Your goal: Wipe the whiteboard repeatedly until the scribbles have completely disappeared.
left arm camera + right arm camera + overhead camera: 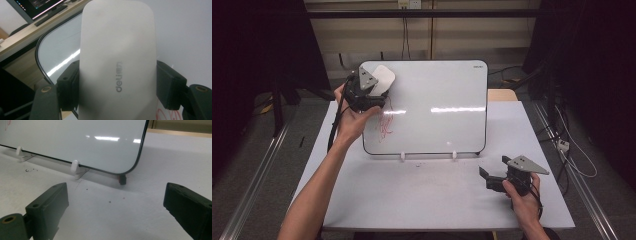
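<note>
A white whiteboard [437, 105] stands tilted on the table, with a red scribble [385, 125] at its lower left. My left gripper [374, 86] is shut on a white eraser [383, 78] at the board's top left corner. In the left gripper view the eraser [117, 62], marked "deli", is clamped between both black pads [68, 85], with the board [62, 50] behind it and the scribble [165, 116] at the bottom right. My right gripper [486, 176] rests low at the table's front right, open with nothing between its jaws [117, 207], facing the board's lower right corner [125, 167].
The board leans on small white clips [403, 156] along its bottom edge. The white table [437, 195] extends in front of it. A monitor and a wooden desk [22, 32] lie beyond the board. Cables [572, 155] hang off the table's right side.
</note>
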The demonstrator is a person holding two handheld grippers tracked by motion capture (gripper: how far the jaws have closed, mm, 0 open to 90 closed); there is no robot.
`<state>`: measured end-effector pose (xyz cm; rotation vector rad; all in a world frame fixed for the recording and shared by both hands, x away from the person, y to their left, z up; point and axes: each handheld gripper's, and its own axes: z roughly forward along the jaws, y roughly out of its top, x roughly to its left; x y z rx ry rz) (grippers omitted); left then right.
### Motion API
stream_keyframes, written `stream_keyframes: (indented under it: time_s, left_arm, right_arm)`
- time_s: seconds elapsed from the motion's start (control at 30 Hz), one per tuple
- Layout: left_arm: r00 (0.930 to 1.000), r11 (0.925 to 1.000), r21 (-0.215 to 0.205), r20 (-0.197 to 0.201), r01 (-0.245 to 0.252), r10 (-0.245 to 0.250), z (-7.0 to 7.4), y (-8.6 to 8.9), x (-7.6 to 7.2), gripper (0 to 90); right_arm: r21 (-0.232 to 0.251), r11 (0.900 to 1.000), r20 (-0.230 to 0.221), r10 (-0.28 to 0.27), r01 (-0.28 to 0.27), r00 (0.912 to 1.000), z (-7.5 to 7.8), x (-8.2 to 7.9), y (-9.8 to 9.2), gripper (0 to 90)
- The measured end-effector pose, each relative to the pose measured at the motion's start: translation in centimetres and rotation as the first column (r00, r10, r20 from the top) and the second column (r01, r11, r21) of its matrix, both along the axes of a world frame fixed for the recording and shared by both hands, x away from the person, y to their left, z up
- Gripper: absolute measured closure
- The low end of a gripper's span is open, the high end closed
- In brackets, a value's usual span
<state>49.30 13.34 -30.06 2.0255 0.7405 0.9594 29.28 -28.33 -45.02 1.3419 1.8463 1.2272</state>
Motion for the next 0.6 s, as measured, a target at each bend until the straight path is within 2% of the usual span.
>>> stream_keyframes:
  time_s: [0.13,0.2,0.5,0.6]
  left_arm:
    - [1.0,0.9998,0.022,0.004,-0.001,0.001,-0.2,-0.1,0.2,31.1]
    - [1.0,0.9999,0.017,0.004,-0.001,0.0,-0.3,-0.2,0.3,31.1]
    - [0.9998,0.9977,0.065,0.01,-0.019,0.018,-1.1,-0.4,0.9,31.0]
    - [0.9994,0.9979,0.058,0.019,-0.028,0.027,-1.2,-0.6,0.9,31.0]
  right_arm:
    - [-0.001,1.0,0.0,0.002,-0.002,1.0,0.0,0.0,0.0,6.1]
    - [-0.001,1.0,-0.001,0.001,-0.001,1.0,0.0,0.0,0.0,6.1]
    - [-0.002,1.0,0.002,0.001,-0.001,1.0,0.0,0.0,0.0,6.2]
    - [-0.001,1.0,0.001,0.002,-0.002,1.0,0.0,0.0,0.0,6.1]
